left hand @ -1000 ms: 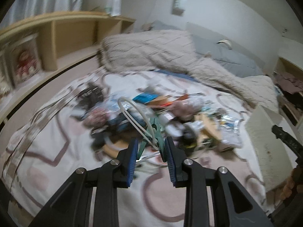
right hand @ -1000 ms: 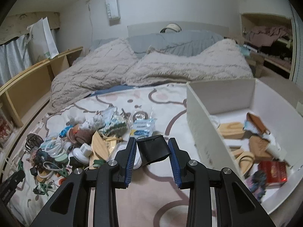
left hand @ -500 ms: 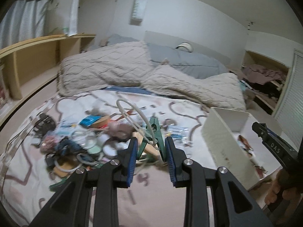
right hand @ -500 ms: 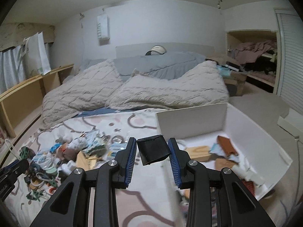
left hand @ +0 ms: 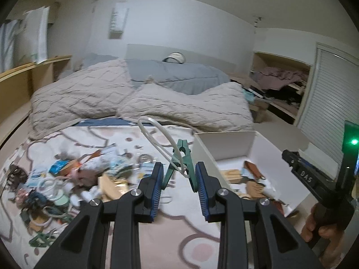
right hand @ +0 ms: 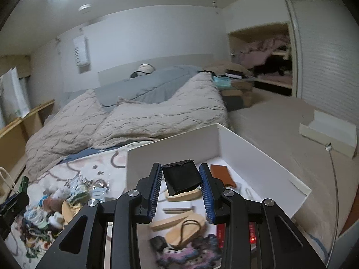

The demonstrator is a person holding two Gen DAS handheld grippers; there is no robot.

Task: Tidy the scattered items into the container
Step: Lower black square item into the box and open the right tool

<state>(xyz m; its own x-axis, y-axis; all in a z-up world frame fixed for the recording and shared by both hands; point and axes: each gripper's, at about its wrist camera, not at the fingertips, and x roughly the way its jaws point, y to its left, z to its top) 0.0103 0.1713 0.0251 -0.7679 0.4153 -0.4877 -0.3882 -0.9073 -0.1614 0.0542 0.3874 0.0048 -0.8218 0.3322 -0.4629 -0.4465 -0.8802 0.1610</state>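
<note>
My left gripper is shut on a green clothes peg with a white cord loop hanging from it, held above the bed just left of the white box. My right gripper is shut on a black pouch and holds it over the inside of the white box. The box holds wooden pieces, a brown leather case, a red box and a knitted item. A pile of scattered items lies on the bedspread to the left; it also shows in the right wrist view.
Beige quilts and grey pillows fill the head of the bed. A wooden shelf runs along the left. A closet and a white tray on the floor are on the right.
Both grippers have swung right towards the white box. The right gripper with the black pouch now hangs over the box's inside; the left one with the peg is nearer the box's left wall.
</note>
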